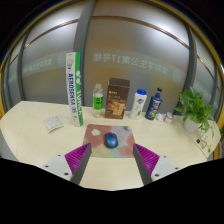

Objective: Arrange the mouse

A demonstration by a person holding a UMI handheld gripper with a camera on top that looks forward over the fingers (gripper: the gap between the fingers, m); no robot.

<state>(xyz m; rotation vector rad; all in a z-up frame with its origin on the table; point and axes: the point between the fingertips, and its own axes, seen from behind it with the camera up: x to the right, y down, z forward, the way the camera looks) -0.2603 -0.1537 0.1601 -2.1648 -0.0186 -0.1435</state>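
1. Magenta pads line the inner faces of the two fingers (75,160) of the gripper (110,163), the nearest thing in the view. The fingers are spread wide and pinch nothing; between them only the pale table (30,125) shows.

2. Straight ahead of the fingers, on the middle line of the gap, lies the mouse (111,142). It is dark with a blue tone and rests on a small patterned mouse mat (100,133). It stands just beyond the fingertips, not yet between them, and no pad touches it.

3. This is the relation that matters for the coming move: the mouse lies forward of the claw and almost centred. Its long axis seems to run away from the camera, nearly along the fingers, though the mouse is small here and I cannot be sure. I judge that a plain forward advance would bring the fingers to its two long sides, with little turning needed.

4. Left of the mat, a small white item (53,124) lies flat on the table; I cannot tell what it is.

5. Farther back stands a row of things: a tall white and green tube (72,77), a clear bottle (98,97), a brown box (118,98), a white bottle (141,102) and a dark blue bottle (154,104).

6. At the far right a green plant (196,108) stands near the table edge, and behind everything there is a glass wall (130,45).
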